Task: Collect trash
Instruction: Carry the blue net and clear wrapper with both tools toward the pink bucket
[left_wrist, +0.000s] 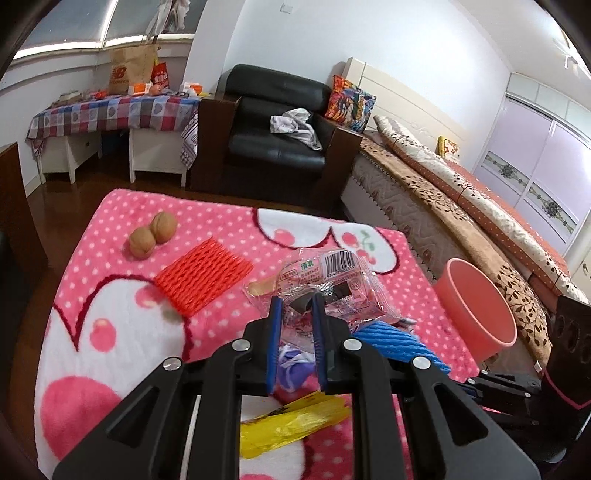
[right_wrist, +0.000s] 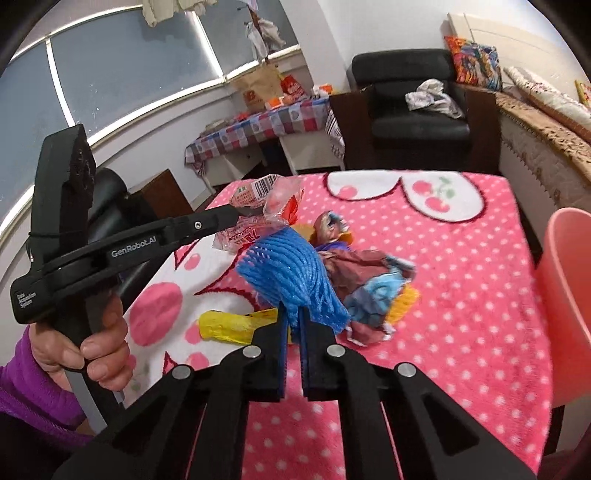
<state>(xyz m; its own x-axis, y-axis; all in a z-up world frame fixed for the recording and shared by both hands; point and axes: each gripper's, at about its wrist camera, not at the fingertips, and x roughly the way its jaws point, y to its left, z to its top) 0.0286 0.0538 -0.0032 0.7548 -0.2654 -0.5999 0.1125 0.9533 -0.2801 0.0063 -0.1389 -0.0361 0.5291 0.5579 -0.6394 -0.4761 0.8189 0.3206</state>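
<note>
left gripper (left_wrist: 297, 301) pinching the clear wrapper (left_wrist: 325, 288), lifted off the pink blanket (left_wrist: 110, 295); right gripper (right_wrist: 293, 314) clamped tight on blue foam net (right_wrist: 291, 273), pink bin (left_wrist: 476, 306) beside

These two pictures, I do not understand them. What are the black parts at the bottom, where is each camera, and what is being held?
No robot here: a person holds a tool in each hand. Each camera sits on one tool and looks along its two fingers.

Left wrist view: the left hand-held gripper pinches a clear plastic wrapper.

Right wrist view: the right hand-held gripper is shut on a blue foam net. The person's hand grips the other tool.

On the pink blanket lie an orange foam net, two walnuts, a yellow wrapper and crumpled paper. A pink bin stands beside.
</note>
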